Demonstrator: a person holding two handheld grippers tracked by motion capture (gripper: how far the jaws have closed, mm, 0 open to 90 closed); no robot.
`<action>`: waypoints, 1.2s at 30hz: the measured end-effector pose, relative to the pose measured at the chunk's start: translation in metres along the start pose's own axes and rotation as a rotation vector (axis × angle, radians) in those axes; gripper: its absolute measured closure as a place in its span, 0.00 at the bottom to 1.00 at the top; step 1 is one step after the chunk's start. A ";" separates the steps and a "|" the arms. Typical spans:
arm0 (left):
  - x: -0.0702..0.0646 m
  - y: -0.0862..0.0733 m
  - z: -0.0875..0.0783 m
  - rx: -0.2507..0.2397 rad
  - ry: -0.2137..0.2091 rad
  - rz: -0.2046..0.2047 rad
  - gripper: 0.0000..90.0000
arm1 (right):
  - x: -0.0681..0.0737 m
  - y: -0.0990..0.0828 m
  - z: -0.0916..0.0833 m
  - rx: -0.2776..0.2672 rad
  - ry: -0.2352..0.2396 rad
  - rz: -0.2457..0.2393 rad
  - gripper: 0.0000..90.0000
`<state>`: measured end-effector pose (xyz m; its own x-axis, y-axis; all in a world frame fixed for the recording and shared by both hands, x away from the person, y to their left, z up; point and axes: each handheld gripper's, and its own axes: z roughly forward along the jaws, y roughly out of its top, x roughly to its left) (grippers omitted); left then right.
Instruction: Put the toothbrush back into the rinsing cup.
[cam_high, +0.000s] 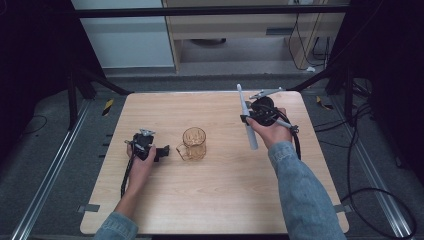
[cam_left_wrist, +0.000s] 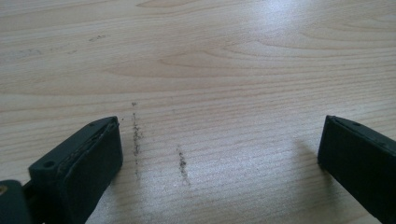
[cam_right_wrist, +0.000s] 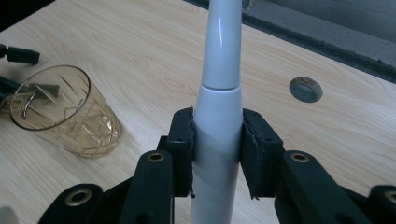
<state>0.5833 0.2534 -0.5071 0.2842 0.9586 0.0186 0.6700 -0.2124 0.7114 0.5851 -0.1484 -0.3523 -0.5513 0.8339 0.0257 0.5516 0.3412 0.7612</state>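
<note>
A white electric toothbrush (cam_high: 247, 120) is held above the table's right side, its thin end toward the far edge. My right gripper (cam_high: 249, 118) is shut on the toothbrush (cam_right_wrist: 217, 116), both pads pressing its thick body. An amber glass mug (cam_high: 194, 143) with a handle stands upright near the table's middle; the same mug (cam_right_wrist: 65, 112) appears at the left in the right gripper view. My left gripper (cam_high: 165, 150) rests low on the table just left of the mug's handle. The left gripper (cam_left_wrist: 219, 154) stands open, with bare wood between its jaws.
The light wooden table (cam_high: 215, 200) has free room in front of the mug and along its near edge. A round hole (cam_right_wrist: 306, 89) is cut in the tabletop near the far edge. Black cables (cam_high: 370, 190) lie on the grey floor at the right.
</note>
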 end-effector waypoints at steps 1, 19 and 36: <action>0.000 0.000 0.000 0.000 0.000 0.000 0.00 | 0.000 0.001 0.000 -0.004 0.002 0.004 0.75; 0.000 0.001 0.000 0.000 0.002 -0.002 0.00 | 0.007 0.029 -0.006 -0.063 -0.023 -0.017 0.75; -0.001 0.002 0.001 0.000 0.003 -0.003 0.00 | 0.018 0.049 -0.002 -0.121 -0.014 -0.004 0.75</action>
<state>0.5850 0.2521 -0.5071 0.2801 0.9598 0.0190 0.6707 -0.2098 0.7114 0.6011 -0.1178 -0.3137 -0.5440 0.8389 0.0144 0.4694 0.2902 0.8339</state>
